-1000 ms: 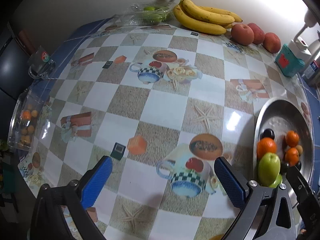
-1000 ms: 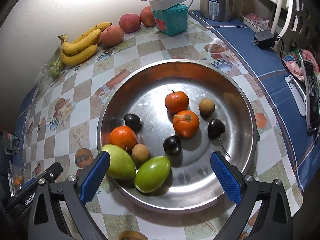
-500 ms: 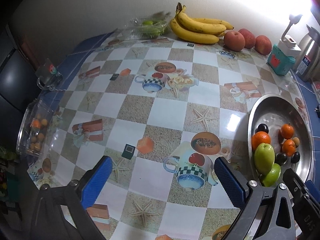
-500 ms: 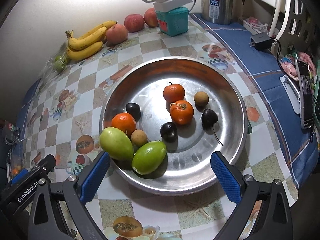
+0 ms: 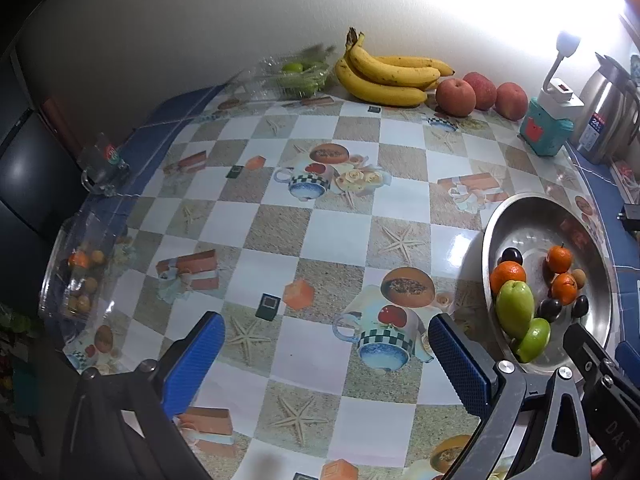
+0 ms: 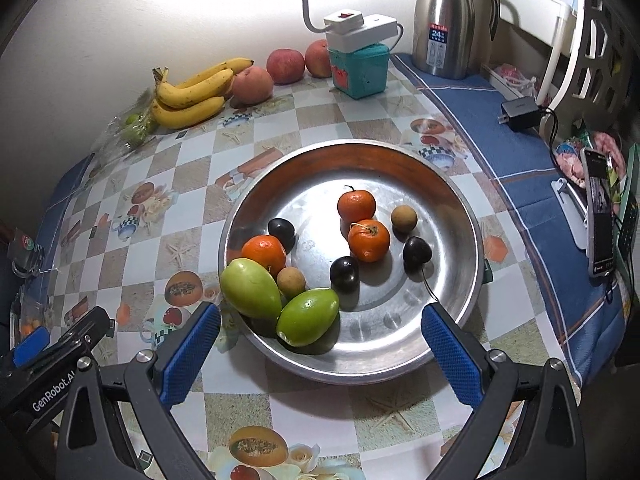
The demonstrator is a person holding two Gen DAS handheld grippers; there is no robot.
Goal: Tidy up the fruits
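We hold both grippers above the table with nothing in either; the left gripper (image 5: pixel 326 354) hangs over the patterned tablecloth (image 5: pixel 320 224) with its blue pads spread wide, and the right gripper (image 6: pixel 320 344) stands just as wide at the near rim of the steel basin (image 6: pixel 460 208). The basin looks to be our collecting place, since it already holds two green mangoes (image 6: pixel 250 288), three tangerines (image 6: pixel 356 205), three dark plums (image 6: pixel 344 274) and two small brown longans (image 6: pixel 291 281); the mangoes lean against the left wall, probably because the curved floor rolls them there. Still outside it, the bananas (image 5: pixel 384 74) and three peaches (image 5: pixel 456 97) lie against the back wall, beside a clear clamshell of green fruit (image 5: pixel 298 76); a clear box of small fruit (image 5: pixel 80 276) sits at the far left edge. We judge the sorting part done; the left gripper seems best placed for the box, and a slippery thin-walled box may call for a gentle squeeze.
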